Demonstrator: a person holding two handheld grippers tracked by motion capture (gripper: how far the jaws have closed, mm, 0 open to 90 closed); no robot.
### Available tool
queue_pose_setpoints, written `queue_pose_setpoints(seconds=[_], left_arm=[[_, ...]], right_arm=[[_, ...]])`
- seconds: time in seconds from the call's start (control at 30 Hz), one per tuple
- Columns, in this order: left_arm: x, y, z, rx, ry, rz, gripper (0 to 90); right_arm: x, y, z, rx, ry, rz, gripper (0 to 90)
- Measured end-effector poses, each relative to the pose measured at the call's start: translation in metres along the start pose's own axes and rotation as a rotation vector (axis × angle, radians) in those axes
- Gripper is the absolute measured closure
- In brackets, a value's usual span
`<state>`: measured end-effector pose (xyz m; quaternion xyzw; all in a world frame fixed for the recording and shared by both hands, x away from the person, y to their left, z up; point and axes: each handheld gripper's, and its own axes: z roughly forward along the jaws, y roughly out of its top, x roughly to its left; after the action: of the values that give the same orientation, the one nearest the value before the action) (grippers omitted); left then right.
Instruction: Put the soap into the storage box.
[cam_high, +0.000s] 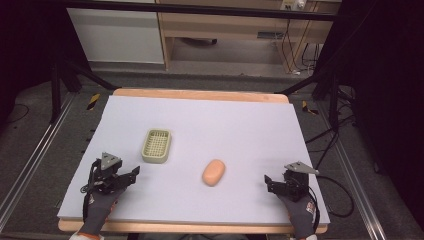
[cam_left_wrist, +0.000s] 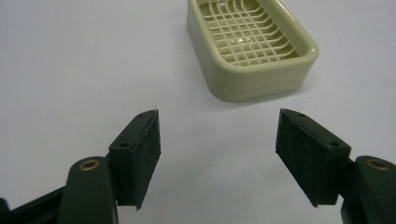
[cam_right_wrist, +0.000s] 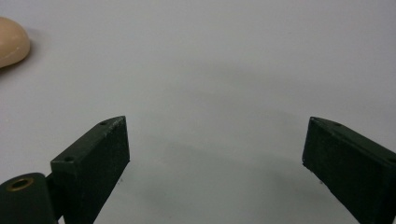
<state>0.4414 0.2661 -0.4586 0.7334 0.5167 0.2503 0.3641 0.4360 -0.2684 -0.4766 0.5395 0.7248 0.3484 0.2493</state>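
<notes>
On the worktop (cam_high: 200, 120) I have a soap dish (cam_high: 156, 145) left of centre and a soap bar (cam_high: 214, 172) just right of it, apart from each other. The dish looks like light, stiff plastic; I'd pinch a long rim. The bar looks firm, smooth, likely slippery, so I'd clamp across its short sides. My left gripper (cam_high: 131, 175) and right gripper (cam_high: 268, 181) both stand apart, empty.

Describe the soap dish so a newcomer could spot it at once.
Start from the white sheet covering the table. On its left half, just ahead of the left claw, sits the soap dish. It is a pale green rounded rectangle with a grid floor, unlike the smooth peach soap to its right.
</notes>
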Motion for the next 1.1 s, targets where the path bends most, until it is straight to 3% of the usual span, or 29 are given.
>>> queue_pose_setpoints(seconds=[0.63,0.83,1.1], left_arm=[[-0.020,0.005,-0.007,-0.005,-0.058,0.042,29.6],[-0.026,0.006,-0.008,-0.004,-0.075,0.056,28.9],[-0.039,0.011,-0.009,-0.010,-0.103,0.087,27.5]], right_arm=[[0.004,0.000,-0.001,0.012,-0.001,0.002,7.5],[0.005,0.000,0.000,0.004,-0.010,-0.024,7.3],[0.005,0.001,-0.001,0.002,-0.007,-0.008,7.2]])
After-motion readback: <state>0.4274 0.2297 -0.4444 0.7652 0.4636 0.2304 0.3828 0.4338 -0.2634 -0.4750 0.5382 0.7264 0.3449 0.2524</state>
